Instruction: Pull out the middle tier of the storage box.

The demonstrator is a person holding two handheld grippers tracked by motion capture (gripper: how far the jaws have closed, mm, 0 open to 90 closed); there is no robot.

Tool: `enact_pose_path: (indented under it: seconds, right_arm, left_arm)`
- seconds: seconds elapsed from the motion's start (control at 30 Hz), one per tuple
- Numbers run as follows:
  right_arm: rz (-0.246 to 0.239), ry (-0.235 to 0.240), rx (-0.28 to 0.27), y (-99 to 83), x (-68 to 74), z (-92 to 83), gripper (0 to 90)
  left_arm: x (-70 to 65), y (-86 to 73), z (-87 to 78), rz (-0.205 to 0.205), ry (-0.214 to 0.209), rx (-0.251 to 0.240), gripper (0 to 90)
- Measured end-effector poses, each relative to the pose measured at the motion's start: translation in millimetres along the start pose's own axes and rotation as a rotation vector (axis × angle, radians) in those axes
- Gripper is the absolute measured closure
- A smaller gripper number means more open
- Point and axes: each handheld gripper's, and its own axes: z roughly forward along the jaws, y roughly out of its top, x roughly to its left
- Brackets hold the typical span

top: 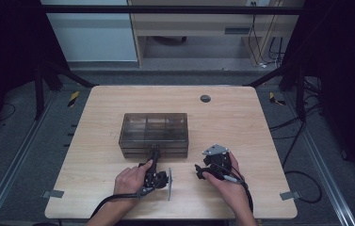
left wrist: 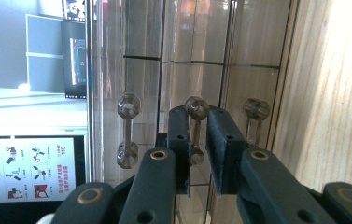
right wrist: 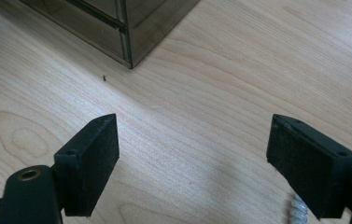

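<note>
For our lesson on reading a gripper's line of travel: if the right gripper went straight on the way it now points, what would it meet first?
The right gripper, jaws open, tilts down at the bare wooden table, so it would probably meet the tabletop first. The smoky drawer box lies further on, up and left.

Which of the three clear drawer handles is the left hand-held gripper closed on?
The middle handle: the left hand-held gripper pinches its bar, while the two handles on either side stand free.

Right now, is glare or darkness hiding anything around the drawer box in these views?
High view: dim surroundings, the smoky drawer box reads dark. Left gripper view: bright reflections on the clear front, yet the middle handle between the left tool is sharp. Right gripper view: evenly lit table.
</note>
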Motion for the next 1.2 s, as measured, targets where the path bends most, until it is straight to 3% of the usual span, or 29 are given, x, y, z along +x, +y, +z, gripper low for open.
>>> enact_pose_path:
  seconds: [1.2]
  right_arm:
    - [-0.003, -0.002, -0.004, 0.6, 0.8, 0.3, 18.5]
  left_arm:
    - [0.1, 0.4, 0.9, -0.003, 0.001, 0.004, 79.9]
